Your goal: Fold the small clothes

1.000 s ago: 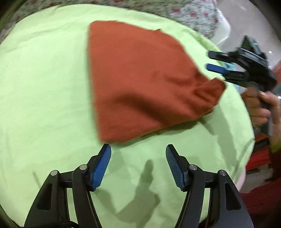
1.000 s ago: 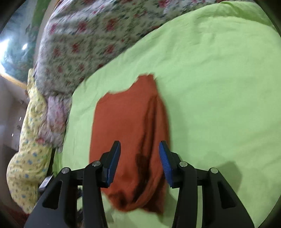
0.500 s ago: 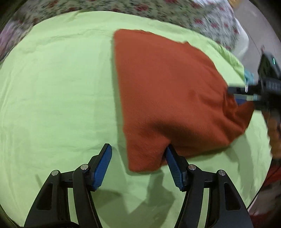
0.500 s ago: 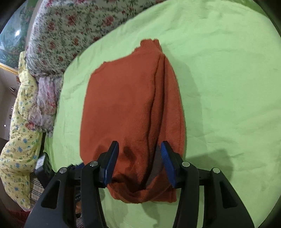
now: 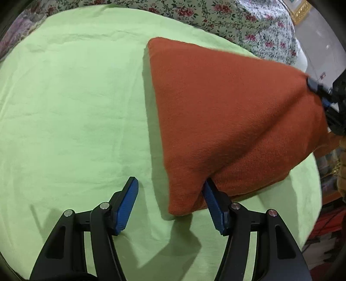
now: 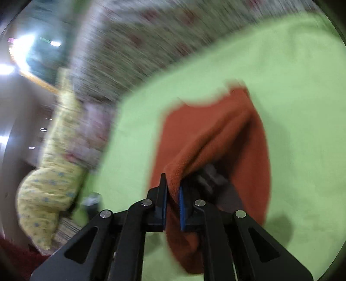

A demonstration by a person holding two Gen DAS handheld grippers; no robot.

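1. The rust-orange garment [image 5: 227, 121] is lying on a light green sheet [image 5: 75, 97] spread over a bed, toward the right of the left wrist view.
2. A floral bedcover [image 5: 237, 19] is showing beyond the far edge of the green sheet.
3. The right hand-held gripper [image 6: 172, 200] is clamping a fold of the garment's edge; its jaws have just been closing, and the cloth is pinched between the blue pads [image 6: 181, 207].
4. In the left wrist view that same right hand-held gripper [image 5: 317, 90] is appearing at the right edge, gripping the garment's right corner, which is lifting clear of the sheet and pulling the cloth into taut diagonal creases.
5. The left hand-held gripper [image 5: 170, 198] is standing with jaws wide apart and gripping nothing.
6. The garment's near lower corner is lying in the gap between the left gripper's jaws. Its right blue pad [image 5: 213, 205] is sitting partly tucked under the cloth's edge; its left pad [image 5: 126, 207] is standing clear over bare sheet.
7. The right wrist view is heavily motion-blurred. A yellow patterned cloth [image 6: 49, 173] is hanging at its left, beyond the sheet's edge; finer detail there cannot be told.
8. The garment's far left corner is resting flat on the sheet.
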